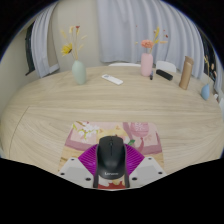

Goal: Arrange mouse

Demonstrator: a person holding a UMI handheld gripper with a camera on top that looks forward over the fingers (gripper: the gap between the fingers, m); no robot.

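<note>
In the gripper view, the claw point(110, 170) has both fingers pressed against the sides of the black mouse point(110, 158), gripping it just above a patterned mouse mat point(90, 133) on the wooden table point(60, 110). The carry step seems underway; next likely calls for lowering the mouse squarely onto the mat. Two vases point(79, 72) point(147, 64), a white remote point(112, 79) and a bottle point(187, 72) stand well beyond, obstructing nothing.

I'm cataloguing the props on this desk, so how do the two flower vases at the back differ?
The green vase stands farther left, beside the white remote; the pink vase stands right of it, nearer the wooden block. The green vase holds yellow flowers, the pink vase orange ones. Both stand upright, far beyond the tongs gripping the mouse.
</note>
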